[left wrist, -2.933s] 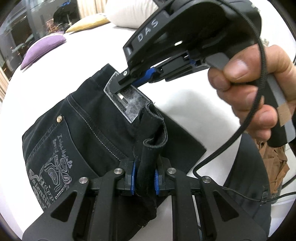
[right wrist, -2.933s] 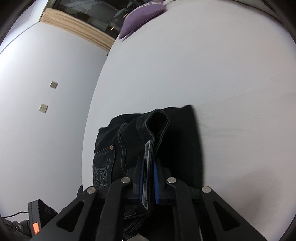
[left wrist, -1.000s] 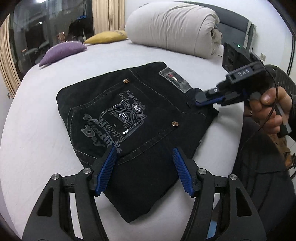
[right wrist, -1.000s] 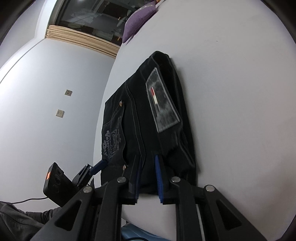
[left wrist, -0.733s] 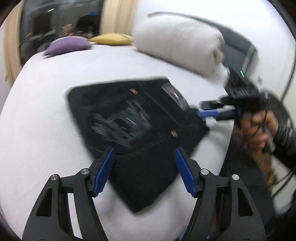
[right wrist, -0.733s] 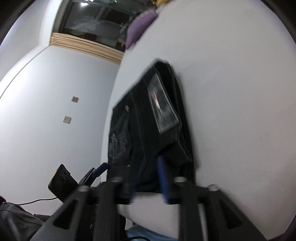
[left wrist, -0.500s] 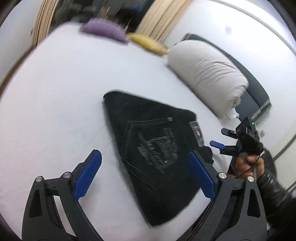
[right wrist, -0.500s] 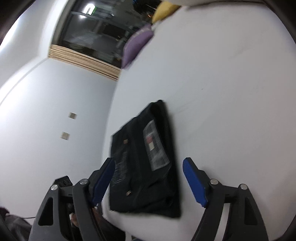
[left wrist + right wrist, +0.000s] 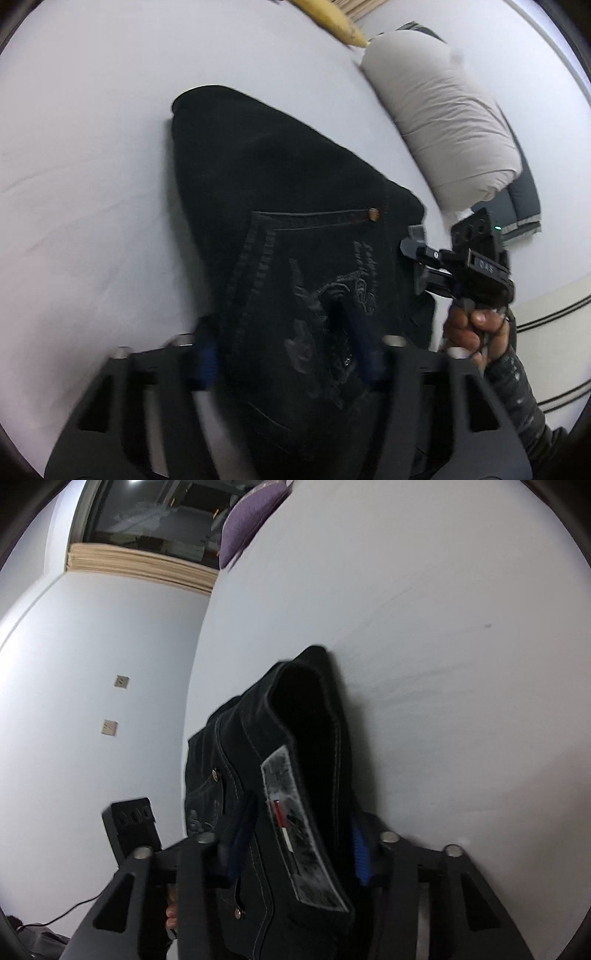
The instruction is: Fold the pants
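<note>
Black pants [image 9: 295,206] lie folded on the white bed [image 9: 92,166], back pocket and embroidery facing up. My left gripper [image 9: 284,352] straddles their near edge, blurred. Its jaws are closing with the fabric between the blue pads [image 9: 364,350]. My right gripper [image 9: 299,843] is at the waistband end of the pants [image 9: 306,716]. The grey label [image 9: 291,812] and the thick folded layers sit between its closing jaws. In the left wrist view the right gripper [image 9: 417,258] reaches the pants' right edge, held by a hand [image 9: 469,325].
A rolled cream duvet [image 9: 443,110] and a yellow cushion [image 9: 332,22] lie beyond the pants. A purple cushion [image 9: 247,520] sits at the far end of the bed near a window [image 9: 147,517]. A white wall with sockets [image 9: 110,727] runs along the bed's left edge.
Both grippers let go of the pants, opened wide and drew back, then came in over the folded stack. Their jaws have narrowed around it. The left view has rolled.
</note>
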`<state>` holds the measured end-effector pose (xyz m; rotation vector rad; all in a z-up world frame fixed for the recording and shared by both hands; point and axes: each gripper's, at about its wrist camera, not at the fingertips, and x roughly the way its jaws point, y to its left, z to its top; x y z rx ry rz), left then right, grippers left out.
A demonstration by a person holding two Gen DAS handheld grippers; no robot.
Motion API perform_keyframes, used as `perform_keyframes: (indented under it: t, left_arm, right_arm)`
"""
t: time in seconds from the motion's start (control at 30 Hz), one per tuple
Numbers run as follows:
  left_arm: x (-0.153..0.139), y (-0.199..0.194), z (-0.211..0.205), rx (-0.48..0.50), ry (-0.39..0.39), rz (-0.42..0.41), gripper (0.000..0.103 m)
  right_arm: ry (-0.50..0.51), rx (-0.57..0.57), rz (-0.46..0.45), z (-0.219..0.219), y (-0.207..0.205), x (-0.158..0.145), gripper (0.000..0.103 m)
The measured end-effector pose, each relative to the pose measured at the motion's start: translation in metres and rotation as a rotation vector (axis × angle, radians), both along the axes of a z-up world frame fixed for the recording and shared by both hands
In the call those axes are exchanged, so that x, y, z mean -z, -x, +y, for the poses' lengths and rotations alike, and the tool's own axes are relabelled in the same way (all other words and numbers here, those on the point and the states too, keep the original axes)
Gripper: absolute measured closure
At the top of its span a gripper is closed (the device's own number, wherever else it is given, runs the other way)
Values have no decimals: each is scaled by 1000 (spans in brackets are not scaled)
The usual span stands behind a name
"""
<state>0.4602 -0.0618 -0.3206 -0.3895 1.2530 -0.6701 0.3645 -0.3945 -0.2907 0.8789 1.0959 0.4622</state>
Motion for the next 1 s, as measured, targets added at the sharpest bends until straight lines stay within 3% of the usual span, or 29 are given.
perform_keyframes:
  t: [0.1,0.17,0.33,0.5,0.63,0.77,0.83,0.93,1.0]
  left_arm:
    - [-2,-4,3,-2,23,14,76]
    - [-10,-5,6,7,25,4,79]
    - [-53,-26,31,14,23,-88,79]
    - [-88,-81,66,-3,-50,-203,79]
    - [-78,-123,87,-42,-75,-203,79]
    - [-45,-152,106,-62,-80,-149,79]
    - [-26,-160,120,-72,-63,-122,76]
    - [-11,-161,133,-79,-40,-130,66]
    - [-8,-159,138,-90,-10,-141,61]
  right_arm:
    - [68,-1,-11,9,1,-11,77]
    - [84,-1,-36,11,5,-22,84]
    - [105,-35,-134,26,-8,-67,84]
    - [62,-55,-189,38,-44,-88,84]
    - [41,-62,-166,34,-63,-77,84]
    - [45,-66,-110,34,-83,-49,84]
    - [39,-51,-83,31,-90,-32,84]
    - [-11,-30,-68,22,-90,-10,71]
    - [-56,-9,-88,15,-86,1,71]
